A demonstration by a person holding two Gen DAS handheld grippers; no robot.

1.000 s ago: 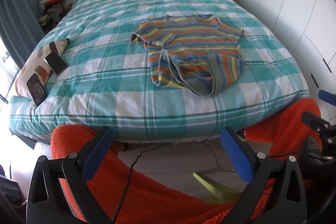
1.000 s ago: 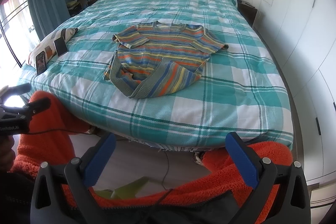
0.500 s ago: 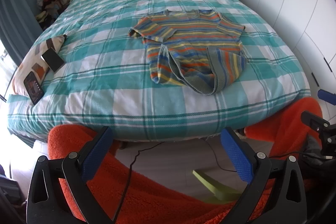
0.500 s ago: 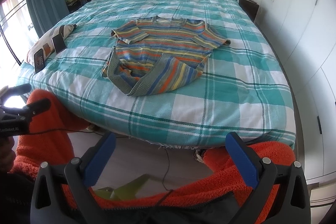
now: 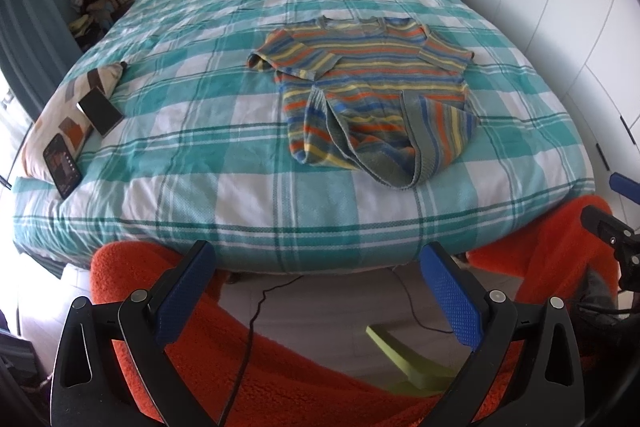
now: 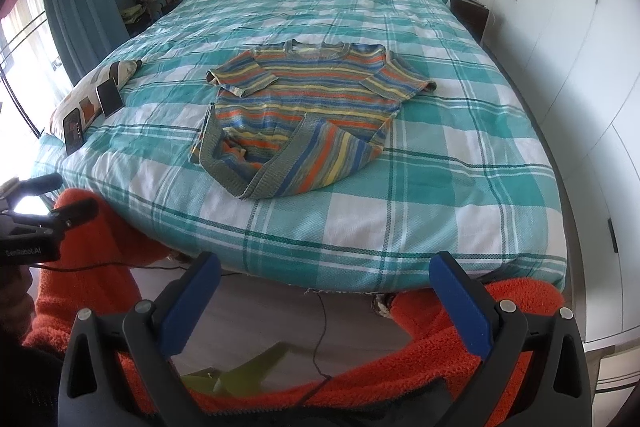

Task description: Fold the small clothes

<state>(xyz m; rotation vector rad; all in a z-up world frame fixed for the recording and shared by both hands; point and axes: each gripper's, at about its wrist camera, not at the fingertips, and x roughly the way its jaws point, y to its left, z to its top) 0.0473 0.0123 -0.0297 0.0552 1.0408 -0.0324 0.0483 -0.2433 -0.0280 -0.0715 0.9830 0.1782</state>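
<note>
A small striped knit sweater (image 5: 372,95) (image 6: 304,115) lies on the teal plaid bedspread (image 5: 208,131) (image 6: 440,187), neck toward the headboard. Its bottom hem is flipped up and rumpled, and both short sleeves are spread out. My left gripper (image 5: 316,291) hovers open off the foot of the bed, well short of the sweater, with nothing between its blue pads. My right gripper (image 6: 324,299) is also open and empty, held back over the floor at the bed's foot. Each gripper shows at the edge of the other's view.
A patterned pillow (image 5: 68,107) at the bed's left edge carries two phones (image 5: 100,111) (image 5: 62,161). Orange fleece sleeves (image 5: 280,367) fill the foreground. A black cable (image 5: 256,315) and a green object (image 5: 404,351) lie on the floor. White wardrobes (image 6: 580,67) line the right side.
Both grippers have moved a little closer to the bed, so the sweater sits slightly lower and larger in view. Both stayed open. The sweater has not moved.
</note>
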